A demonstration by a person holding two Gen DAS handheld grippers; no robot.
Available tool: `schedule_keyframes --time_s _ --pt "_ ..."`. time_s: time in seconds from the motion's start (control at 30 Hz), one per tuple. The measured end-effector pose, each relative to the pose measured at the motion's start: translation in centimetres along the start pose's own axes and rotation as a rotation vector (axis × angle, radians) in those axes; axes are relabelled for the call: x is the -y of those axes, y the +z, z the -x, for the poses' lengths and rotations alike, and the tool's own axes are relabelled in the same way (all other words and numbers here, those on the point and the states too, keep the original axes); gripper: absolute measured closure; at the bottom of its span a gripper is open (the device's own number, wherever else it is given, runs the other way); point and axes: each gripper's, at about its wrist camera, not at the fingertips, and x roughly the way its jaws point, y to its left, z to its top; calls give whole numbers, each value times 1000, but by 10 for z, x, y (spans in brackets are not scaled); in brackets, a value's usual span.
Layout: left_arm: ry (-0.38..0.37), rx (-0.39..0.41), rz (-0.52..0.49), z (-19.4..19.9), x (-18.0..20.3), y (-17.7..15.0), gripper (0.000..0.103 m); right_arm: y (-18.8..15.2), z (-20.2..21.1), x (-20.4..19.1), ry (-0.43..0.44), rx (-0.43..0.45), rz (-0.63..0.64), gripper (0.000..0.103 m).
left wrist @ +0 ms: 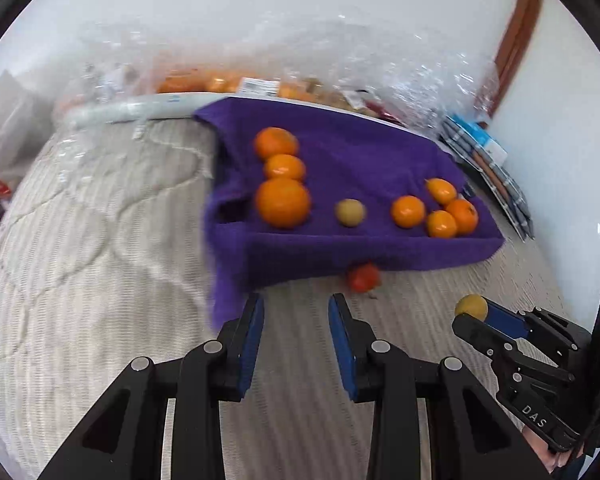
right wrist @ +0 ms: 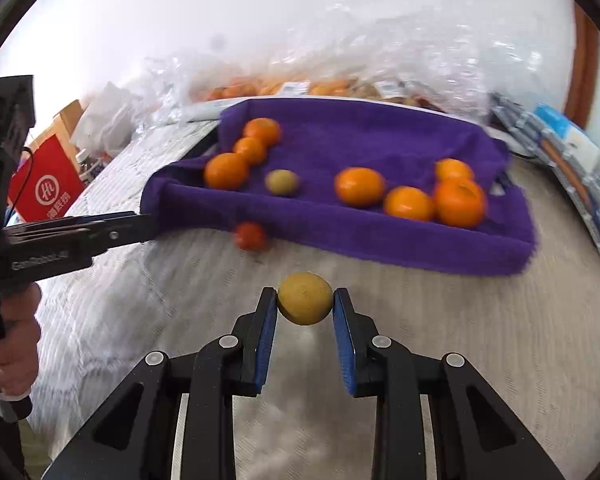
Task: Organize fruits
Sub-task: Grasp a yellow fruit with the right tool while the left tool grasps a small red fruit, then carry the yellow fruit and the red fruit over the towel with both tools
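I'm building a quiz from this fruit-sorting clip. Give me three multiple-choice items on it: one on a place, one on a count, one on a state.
1. Where does the red fruit lie?
A. on the purple towel
B. on the bedcover just off the towel's front edge
C. in the left gripper

2. How many orange fruits sit on the purple towel?
A. four
B. seven
C. ten

3. What is the right gripper doing?
A. gripping a yellow-brown fruit
B. hanging open and empty
C. pinching the towel

Key: 1 B, it rests on the bedcover beside the towel's edge; 2 B, three at the left, four at the right; 3 A, the yellow-brown fruit sits between its fingers.
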Motion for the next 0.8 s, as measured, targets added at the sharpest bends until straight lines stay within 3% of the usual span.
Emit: schedule_keyframes --time_s 0.2,0.37,0.5,0.8 --pt "-33 -27 12 -27 36 0 71 -16 25 41 -32 24 -62 74" --pt "-18 -17 44 -38 45 5 71 -25 34 70 -47 36 -126 74" --pt "-7 -21 93 -47 44 7 80 -30 34 83 -44 35 -157 74" --pt "14 18 91 -20 40 1 80 -28 44 88 -33 73 -192 74"
